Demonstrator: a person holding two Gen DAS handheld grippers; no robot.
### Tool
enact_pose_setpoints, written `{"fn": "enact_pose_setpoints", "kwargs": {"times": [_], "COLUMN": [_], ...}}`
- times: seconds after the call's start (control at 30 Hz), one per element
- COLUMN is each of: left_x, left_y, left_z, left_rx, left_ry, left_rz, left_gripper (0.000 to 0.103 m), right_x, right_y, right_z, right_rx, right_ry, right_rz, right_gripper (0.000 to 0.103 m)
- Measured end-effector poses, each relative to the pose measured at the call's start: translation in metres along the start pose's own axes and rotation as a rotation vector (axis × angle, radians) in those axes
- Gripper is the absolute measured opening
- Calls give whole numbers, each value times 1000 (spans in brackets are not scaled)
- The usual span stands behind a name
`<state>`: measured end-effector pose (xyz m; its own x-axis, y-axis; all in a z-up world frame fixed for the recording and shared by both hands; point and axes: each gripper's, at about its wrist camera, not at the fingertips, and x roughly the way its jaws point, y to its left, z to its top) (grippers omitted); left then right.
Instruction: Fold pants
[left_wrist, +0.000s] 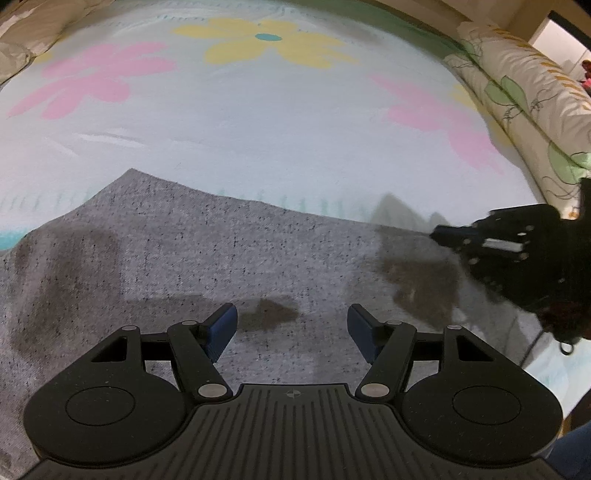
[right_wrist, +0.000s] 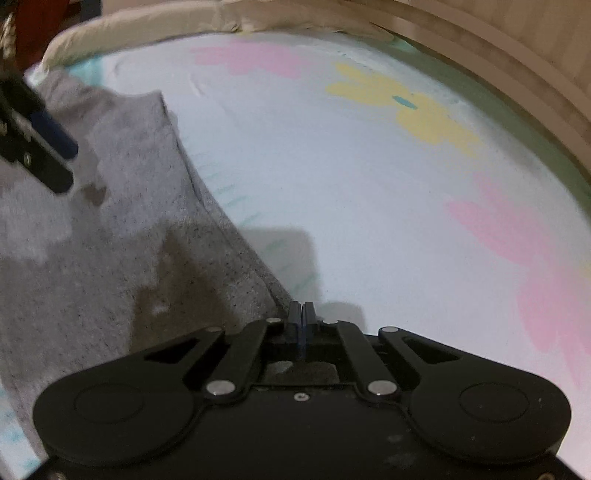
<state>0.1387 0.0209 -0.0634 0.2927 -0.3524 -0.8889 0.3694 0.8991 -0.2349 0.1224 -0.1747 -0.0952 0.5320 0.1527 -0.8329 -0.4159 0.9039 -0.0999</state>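
Grey speckled pants (left_wrist: 221, 266) lie spread on a pale blue bedsheet (left_wrist: 258, 122) with pink and yellow flowers. My left gripper (left_wrist: 291, 325) is open and empty, its blue pads just above the grey cloth. My right gripper (right_wrist: 302, 314) is shut, with the pants' right edge (right_wrist: 236, 258) running up to its fingertips; whether cloth is pinched between them is hidden. The right gripper also shows in the left wrist view (left_wrist: 495, 240) at the pants' far right edge. The left gripper shows in the right wrist view (right_wrist: 33, 140) over the cloth.
A floral quilt roll (left_wrist: 517, 92) lies along the bed's right side. A cream pillow edge (right_wrist: 147, 22) lies at the far end. A wooden bed frame (right_wrist: 498, 66) curves along the right.
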Motion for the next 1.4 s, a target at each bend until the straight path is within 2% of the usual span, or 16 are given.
{"fn": "enact_pose_setpoints", "kwargs": {"times": [0.2, 0.27, 0.37, 0.5, 0.7, 0.77, 0.87, 0.97, 1.3, 1.4], "left_x": [-2, -5, -6, -3, 11, 17, 26, 34, 44, 47], "left_y": [-13, -24, -41, -73, -114, -123, -135, -139, -143, -147], "left_z": [0, 0, -2, -6, -14, -17, -20, -24, -20, -18], "left_rx": [1, 1, -4, 40, 137, 160, 198, 222, 205, 203], "left_ry": [-38, -61, -90, -110, -86, -67, -45, -30, -10, -10], "left_rz": [10, 1, -32, -64, -94, -99, -95, -92, -91, -91], "left_gripper": [64, 64, 64, 64, 64, 64, 64, 64, 64, 64], "right_x": [-40, -57, -84, -117, -149, -153, -157, -157, -143, -135], "right_y": [-31, -43, -61, -82, -105, -114, -130, -138, -157, -168], "right_z": [-4, -10, -28, -58, -107, -123, -146, -162, -189, -198], "right_rx": [208, 275, 371, 445, 502, 512, 572, 573, 624, 685], "right_ry": [-46, -51, -59, -54, -10, 10, 31, 62, 111, 132], "right_rz": [-2, -28, -80, -160, -285, -340, -374, -404, -412, -377], "right_gripper": [15, 24, 31, 35, 45, 48, 49, 49, 55, 61]}}
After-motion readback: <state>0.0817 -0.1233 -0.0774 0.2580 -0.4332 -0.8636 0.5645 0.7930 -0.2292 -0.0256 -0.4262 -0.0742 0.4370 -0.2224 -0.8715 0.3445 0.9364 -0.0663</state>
